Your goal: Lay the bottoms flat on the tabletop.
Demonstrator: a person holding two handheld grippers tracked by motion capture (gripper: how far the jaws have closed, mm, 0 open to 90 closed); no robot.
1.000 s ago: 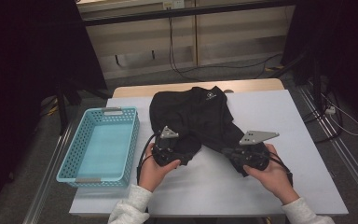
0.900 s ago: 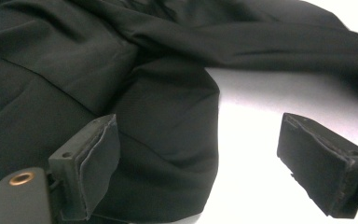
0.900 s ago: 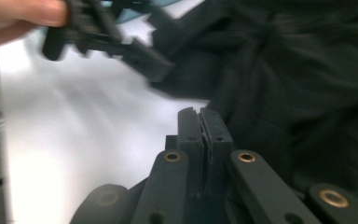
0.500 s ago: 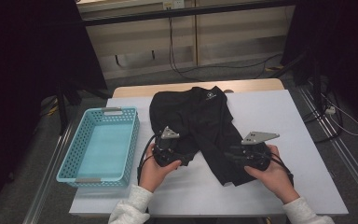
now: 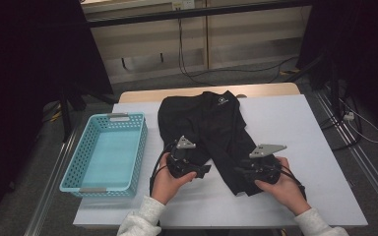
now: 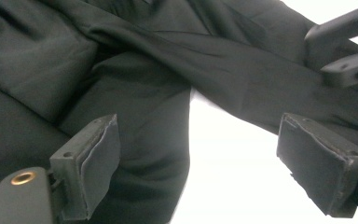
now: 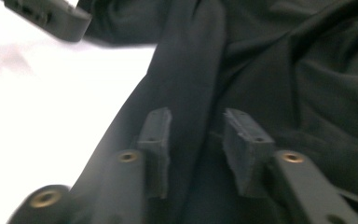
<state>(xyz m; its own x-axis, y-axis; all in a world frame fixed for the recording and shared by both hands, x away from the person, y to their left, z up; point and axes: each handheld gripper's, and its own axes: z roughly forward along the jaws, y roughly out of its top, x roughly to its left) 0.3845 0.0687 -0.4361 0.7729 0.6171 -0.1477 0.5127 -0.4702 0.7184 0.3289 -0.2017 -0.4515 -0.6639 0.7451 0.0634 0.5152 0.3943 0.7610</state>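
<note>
The black cloth garment [image 5: 209,132] lies rumpled mid-table, beside the light-blue plastic basket [image 5: 106,152]. The left gripper [image 6: 205,158] gapes wide at its hem; the right gripper [image 7: 193,144], narrowed, seems to pinch a fold. Folding appears underway: next, the left needs a hold.

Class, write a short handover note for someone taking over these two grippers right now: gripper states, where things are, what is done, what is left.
Left gripper: jaws wide open, over the near left edge of the black garment, gripping nothing.
Right gripper: jaws partly open, straddling a fold of the garment's lower right part; not clamped.
Garment: lies rumpled on the white table, collar at the far side.
Blue basket: left of the garment, nothing in it.
Done: no tidy fold visible.
Left: probably grip the cloth, fold it, perhaps put it in the basket.
</note>
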